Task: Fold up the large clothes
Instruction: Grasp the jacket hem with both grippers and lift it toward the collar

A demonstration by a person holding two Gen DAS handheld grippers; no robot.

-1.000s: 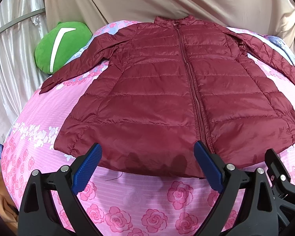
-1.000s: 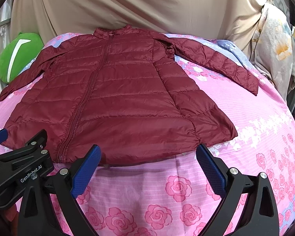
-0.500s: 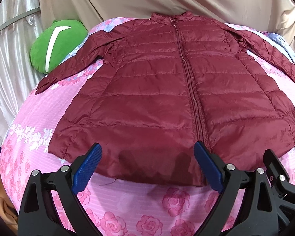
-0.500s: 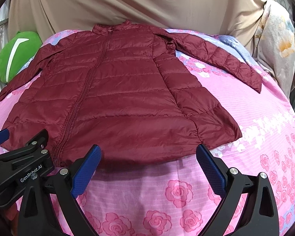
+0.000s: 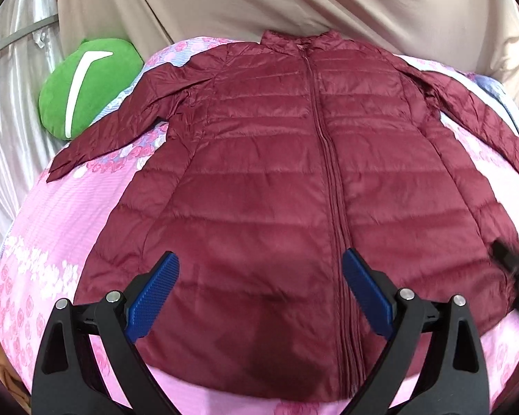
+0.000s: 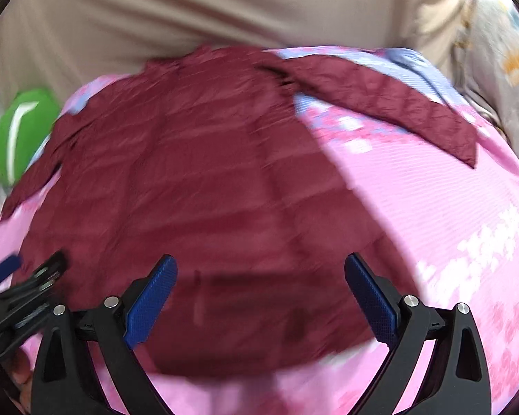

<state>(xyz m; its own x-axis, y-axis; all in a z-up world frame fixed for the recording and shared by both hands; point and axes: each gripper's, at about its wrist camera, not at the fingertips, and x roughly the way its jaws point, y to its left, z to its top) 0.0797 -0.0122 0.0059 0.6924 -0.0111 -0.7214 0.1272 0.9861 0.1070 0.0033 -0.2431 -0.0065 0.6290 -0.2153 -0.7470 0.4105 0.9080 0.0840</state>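
A dark red quilted jacket point(image 5: 276, 180) lies flat and zipped on the pink floral bed, collar far, both sleeves spread out. My left gripper point(image 5: 261, 276) is open and empty, hovering over the hem left of the zip. In the blurred right wrist view the jacket point(image 6: 207, 190) fills the middle, its right sleeve point(image 6: 391, 103) stretched to the far right. My right gripper point(image 6: 261, 280) is open and empty over the hem's right part. The left gripper point(image 6: 20, 287) shows at that view's left edge.
A green plush cushion point(image 5: 86, 83) sits at the bed's far left, by the left sleeve's cuff. A beige cloth point(image 5: 259, 3) hangs behind the bed. Silvery curtain point(image 5: 10, 86) is at the left. A pink floral sheet point(image 6: 449, 214) covers the bed.
Both grippers have moved forward over the jacket's hem, which now lies between and under the fingers. The right wrist view is motion-blurred. The jacket has not moved.
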